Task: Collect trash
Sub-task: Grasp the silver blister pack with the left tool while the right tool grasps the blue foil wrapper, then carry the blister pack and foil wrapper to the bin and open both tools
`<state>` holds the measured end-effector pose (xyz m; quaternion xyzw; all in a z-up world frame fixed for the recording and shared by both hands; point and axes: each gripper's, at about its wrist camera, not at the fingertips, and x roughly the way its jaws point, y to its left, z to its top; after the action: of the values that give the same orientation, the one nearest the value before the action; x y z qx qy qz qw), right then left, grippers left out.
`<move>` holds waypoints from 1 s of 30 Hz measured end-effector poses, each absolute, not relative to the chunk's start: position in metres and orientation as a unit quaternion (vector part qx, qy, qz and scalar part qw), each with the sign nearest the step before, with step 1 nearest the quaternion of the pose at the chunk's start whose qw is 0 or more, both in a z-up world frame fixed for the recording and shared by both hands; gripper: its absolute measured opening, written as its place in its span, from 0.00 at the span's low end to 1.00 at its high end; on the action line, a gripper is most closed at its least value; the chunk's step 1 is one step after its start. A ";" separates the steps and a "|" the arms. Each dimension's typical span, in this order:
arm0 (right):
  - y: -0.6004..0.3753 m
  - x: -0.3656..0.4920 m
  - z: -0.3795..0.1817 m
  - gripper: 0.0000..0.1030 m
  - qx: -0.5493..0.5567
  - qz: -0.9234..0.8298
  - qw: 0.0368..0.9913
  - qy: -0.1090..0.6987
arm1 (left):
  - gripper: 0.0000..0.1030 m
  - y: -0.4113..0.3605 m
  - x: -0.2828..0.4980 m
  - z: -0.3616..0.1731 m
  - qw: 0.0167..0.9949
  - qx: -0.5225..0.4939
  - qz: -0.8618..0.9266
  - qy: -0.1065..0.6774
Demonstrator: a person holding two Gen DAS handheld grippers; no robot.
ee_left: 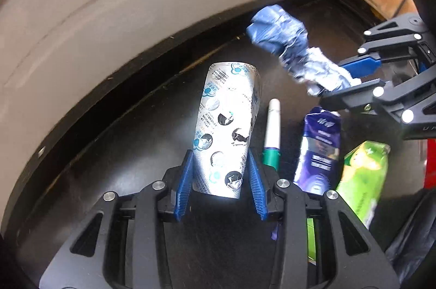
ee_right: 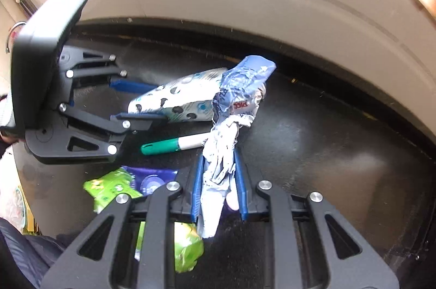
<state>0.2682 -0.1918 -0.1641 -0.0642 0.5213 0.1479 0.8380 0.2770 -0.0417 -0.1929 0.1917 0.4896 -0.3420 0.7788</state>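
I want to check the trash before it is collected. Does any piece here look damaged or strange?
Yes. The blister pack between the left fingers has burst, emptied pockets and is curled. The blue wrapper in the right fingers is crumpled and twisted.

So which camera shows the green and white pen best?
The left wrist camera: the pen lies whole on the dark table, beside the pill sheet. The right wrist camera shows its green end clearly, but the crumpled wrapper hides its white tip.
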 end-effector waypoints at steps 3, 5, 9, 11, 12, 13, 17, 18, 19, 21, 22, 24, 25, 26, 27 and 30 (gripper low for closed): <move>-0.194 0.253 -0.146 0.21 -0.059 0.147 0.846 0.508 | 0.37 -0.032 0.263 -0.174 0.792 0.184 -0.319 0.488; -0.194 0.238 -0.135 0.21 -0.060 0.147 0.853 0.497 | 0.37 -0.026 0.243 -0.156 0.800 0.179 -0.302 0.486; -0.188 0.205 -0.113 0.21 -0.067 0.151 0.863 0.478 | 0.37 -0.019 0.204 -0.128 0.813 0.153 -0.273 0.492; -0.191 0.188 -0.107 0.21 -0.068 0.152 0.866 0.471 | 0.37 -0.016 0.176 -0.120 0.817 0.143 -0.255 0.497; -0.190 0.178 -0.104 0.21 -0.068 0.152 0.868 0.468 | 0.37 -0.017 0.163 -0.117 0.819 0.138 -0.247 0.499; -0.189 0.172 -0.103 0.21 -0.067 0.152 0.869 0.467 | 0.38 -0.016 0.152 -0.118 0.820 0.132 -0.243 0.501; -0.188 0.139 -0.102 0.21 -0.059 0.149 0.871 0.464 | 0.38 -0.022 0.103 -0.117 0.821 0.108 -0.235 0.509; -0.188 0.132 -0.103 0.21 -0.059 0.149 0.871 0.464 | 0.38 -0.023 0.096 -0.115 0.823 0.108 -0.234 0.507; -0.190 0.127 -0.105 0.21 -0.060 0.149 0.871 0.465 | 0.38 -0.024 0.093 -0.115 0.824 0.109 -0.234 0.505; -0.190 0.118 -0.104 0.21 -0.061 0.149 0.871 0.463 | 0.38 -0.028 0.085 -0.112 0.825 0.113 -0.233 0.501; -0.191 0.115 -0.104 0.21 -0.062 0.149 0.872 0.463 | 0.38 -0.029 0.083 -0.109 0.828 0.115 -0.231 0.498; -0.193 0.112 -0.102 0.21 -0.063 0.148 0.873 0.460 | 0.38 -0.028 0.081 -0.105 0.831 0.116 -0.224 0.495; -0.194 0.110 -0.100 0.21 -0.063 0.148 0.873 0.460 | 0.38 -0.026 0.080 -0.102 0.833 0.116 -0.221 0.494; -0.195 0.110 -0.100 0.21 -0.064 0.148 0.874 0.458 | 0.38 -0.034 0.075 -0.099 0.835 0.115 -0.219 0.492; -0.194 0.108 -0.099 0.21 -0.065 0.148 0.875 0.457 | 0.38 -0.032 0.077 -0.098 0.836 0.114 -0.218 0.491; -0.193 0.108 -0.096 0.21 -0.069 0.151 0.876 0.453 | 0.38 -0.033 0.079 -0.092 0.842 0.111 -0.209 0.485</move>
<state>0.1083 -0.1931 -0.0958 -0.0692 0.4526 0.1507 0.8761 0.0788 -0.0326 -0.0917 0.1115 0.4845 -0.2091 0.8421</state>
